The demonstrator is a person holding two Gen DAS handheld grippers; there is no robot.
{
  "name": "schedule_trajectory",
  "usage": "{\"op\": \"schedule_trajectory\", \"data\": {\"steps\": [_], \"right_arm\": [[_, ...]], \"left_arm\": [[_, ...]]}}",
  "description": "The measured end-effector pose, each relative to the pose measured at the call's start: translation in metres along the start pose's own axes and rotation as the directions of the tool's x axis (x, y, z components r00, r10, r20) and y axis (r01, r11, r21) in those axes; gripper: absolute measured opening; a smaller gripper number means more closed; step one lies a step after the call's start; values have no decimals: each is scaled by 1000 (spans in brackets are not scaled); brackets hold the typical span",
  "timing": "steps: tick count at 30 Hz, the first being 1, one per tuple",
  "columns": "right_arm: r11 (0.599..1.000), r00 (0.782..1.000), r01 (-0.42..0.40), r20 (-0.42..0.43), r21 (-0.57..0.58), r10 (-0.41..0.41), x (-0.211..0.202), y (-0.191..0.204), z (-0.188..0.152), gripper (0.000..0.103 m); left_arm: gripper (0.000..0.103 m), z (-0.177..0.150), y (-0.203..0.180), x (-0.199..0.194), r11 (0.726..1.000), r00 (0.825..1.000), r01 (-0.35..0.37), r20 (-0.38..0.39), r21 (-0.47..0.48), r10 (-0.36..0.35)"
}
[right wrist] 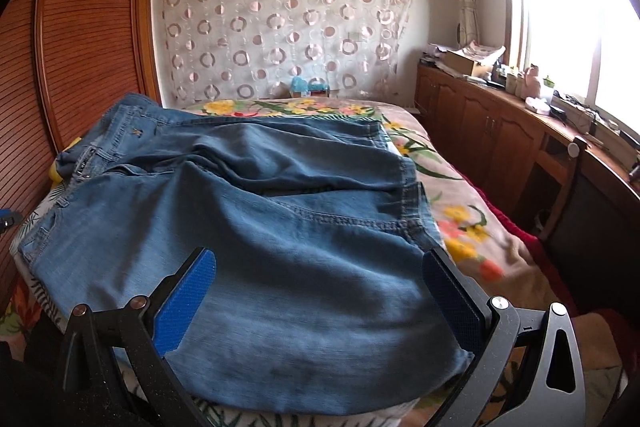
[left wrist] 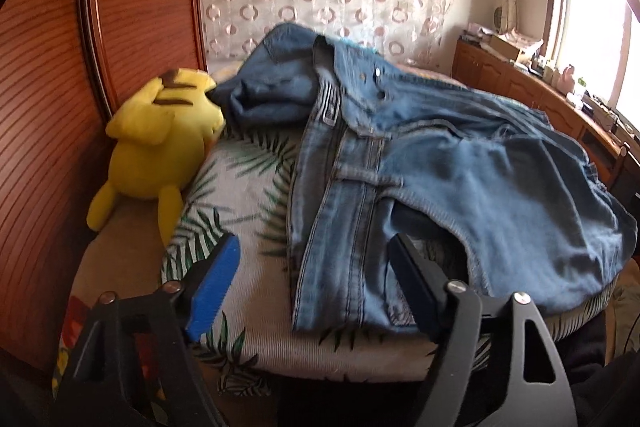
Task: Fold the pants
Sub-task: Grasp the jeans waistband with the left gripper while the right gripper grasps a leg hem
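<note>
Apparently both the left gripper (left wrist: 316, 279) and right gripper (right wrist: 320, 291) are hovering released over rumpled jeans (right wrist: 248, 211) filling mid-frame; next, pinching an edge

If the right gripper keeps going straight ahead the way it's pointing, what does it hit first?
Most likely the jeans. The right gripper is open, its blue fingers straddling the near denim fold on the bed, so the cloth is first in line. How high it sits above the fabric is unclear.
</note>
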State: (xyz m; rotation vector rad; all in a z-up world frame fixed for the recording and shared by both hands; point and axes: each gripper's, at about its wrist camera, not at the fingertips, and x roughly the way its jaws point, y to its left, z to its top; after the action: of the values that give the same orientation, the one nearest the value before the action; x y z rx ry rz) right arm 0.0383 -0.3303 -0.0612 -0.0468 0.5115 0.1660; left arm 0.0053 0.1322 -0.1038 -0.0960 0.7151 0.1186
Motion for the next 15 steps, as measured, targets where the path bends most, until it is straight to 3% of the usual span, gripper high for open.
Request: {"op": "schedule_trajectory", "data": {"steps": [5, 15], "right_arm": [[1000, 1000, 16, 4, 6, -16, -8, -2, -1, 103], [1000, 1000, 9, 1, 10, -9, -7, -7, -5, 103]], "left_arm": [[65, -13, 2, 10, 1000, 998, -4, -57, -1, 4], [64, -26, 4, 10, 1000, 994, 14, -110, 20, -12]]}}
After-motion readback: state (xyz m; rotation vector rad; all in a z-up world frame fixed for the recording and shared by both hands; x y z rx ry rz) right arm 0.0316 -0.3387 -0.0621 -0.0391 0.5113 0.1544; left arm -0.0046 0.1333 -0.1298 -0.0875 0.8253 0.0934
